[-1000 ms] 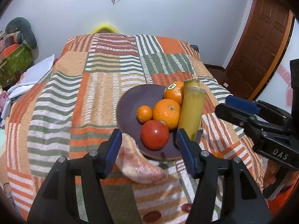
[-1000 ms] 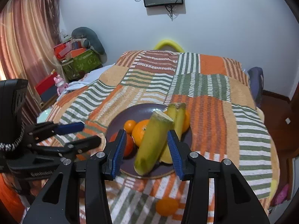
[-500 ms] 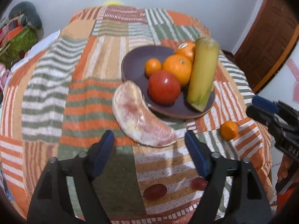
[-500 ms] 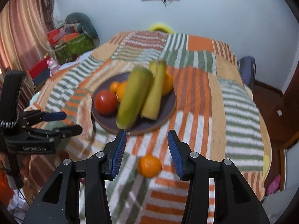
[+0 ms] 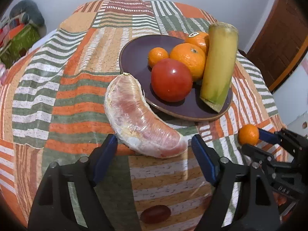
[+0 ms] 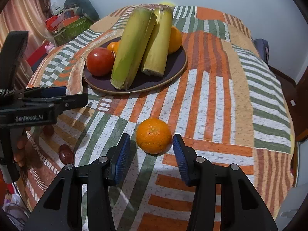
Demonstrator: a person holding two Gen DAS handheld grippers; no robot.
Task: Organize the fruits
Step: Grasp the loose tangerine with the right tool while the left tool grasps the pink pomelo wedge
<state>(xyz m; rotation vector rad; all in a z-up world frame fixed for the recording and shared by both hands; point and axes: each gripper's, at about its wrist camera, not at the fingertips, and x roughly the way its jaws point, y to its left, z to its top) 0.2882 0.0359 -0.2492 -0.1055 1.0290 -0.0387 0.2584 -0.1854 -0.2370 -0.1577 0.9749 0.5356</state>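
A dark purple plate (image 5: 134, 57) (image 6: 173, 71) on the striped blanket holds a red tomato (image 5: 171, 79) (image 6: 99, 61), oranges (image 5: 187, 58) and two yellow-green cane pieces (image 5: 219, 63) (image 6: 132, 46). A wrapped pomelo wedge (image 5: 138, 115) lies beside the plate's near rim. My left gripper (image 5: 154, 144) is open, its fingertips on either side of the wedge's near end. A loose mandarin (image 6: 153, 135) (image 5: 248, 134) lies on the blanket. My right gripper (image 6: 152, 146) is open and straddles the mandarin without touching it.
Two dark red grapes (image 5: 155, 214) (image 6: 66, 153) lie on the blanket near the front edge. The blanket's edge falls off at right towards a wooden door (image 5: 277, 38). Boxes and a plush toy (image 6: 73, 19) stand at far left.
Both grippers have pulled back from the plate and dropped lower. The left now frames the pomelo wedge. The right now frames the loose mandarin.
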